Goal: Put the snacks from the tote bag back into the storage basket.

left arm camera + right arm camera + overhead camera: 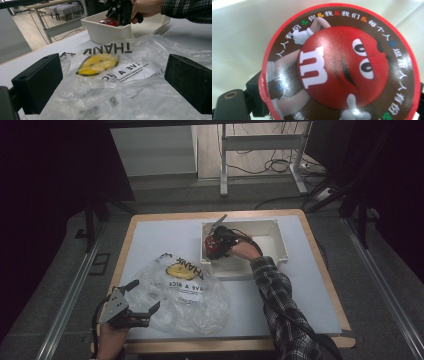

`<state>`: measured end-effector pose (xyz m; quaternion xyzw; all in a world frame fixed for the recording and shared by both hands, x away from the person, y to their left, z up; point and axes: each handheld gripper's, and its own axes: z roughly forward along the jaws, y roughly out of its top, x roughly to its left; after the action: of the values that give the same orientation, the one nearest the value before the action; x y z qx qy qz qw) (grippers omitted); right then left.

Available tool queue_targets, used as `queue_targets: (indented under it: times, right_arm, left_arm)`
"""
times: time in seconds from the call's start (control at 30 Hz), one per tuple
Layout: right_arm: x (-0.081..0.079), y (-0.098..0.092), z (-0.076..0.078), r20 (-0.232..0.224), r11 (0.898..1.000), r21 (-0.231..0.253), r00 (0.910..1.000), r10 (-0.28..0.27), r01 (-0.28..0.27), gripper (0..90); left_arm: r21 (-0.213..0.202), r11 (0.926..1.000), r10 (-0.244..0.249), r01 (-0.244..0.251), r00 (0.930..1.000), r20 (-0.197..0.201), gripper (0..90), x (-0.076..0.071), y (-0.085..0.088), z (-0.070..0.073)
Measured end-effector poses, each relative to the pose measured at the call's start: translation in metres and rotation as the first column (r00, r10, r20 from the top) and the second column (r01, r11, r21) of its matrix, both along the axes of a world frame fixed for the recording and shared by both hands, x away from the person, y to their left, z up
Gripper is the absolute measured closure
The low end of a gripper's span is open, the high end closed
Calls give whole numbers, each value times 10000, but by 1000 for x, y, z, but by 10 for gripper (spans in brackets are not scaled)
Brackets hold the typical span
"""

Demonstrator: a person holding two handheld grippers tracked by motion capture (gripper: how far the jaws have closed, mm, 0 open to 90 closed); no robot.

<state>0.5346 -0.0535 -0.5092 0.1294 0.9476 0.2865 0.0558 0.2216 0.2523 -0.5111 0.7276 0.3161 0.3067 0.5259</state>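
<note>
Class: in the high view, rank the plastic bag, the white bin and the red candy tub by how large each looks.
1. plastic bag
2. white bin, close behind the bag
3. red candy tub, partly hidden by the right gripper

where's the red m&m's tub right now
In the high view the red M&M's tub sits at the left end of the white bin, at the table's far side, between the jaws of the right gripper; beyond the plastic bag.

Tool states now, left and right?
Left tool: open, over the plastic bag, holding nothing.
Right tool: at the red candy tub in the white bin; cannot tell.
</note>
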Motion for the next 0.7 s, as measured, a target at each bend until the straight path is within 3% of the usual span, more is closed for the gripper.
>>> queue_targets:
  times: [0.7]
  right_arm:
    - [-14, -5, 13, 482, 9976, 647, 9985, -266, 235, 50]
  left_arm:
    - [54, 10000, -33, 33, 10000, 7, 16, 0, -1, 0]
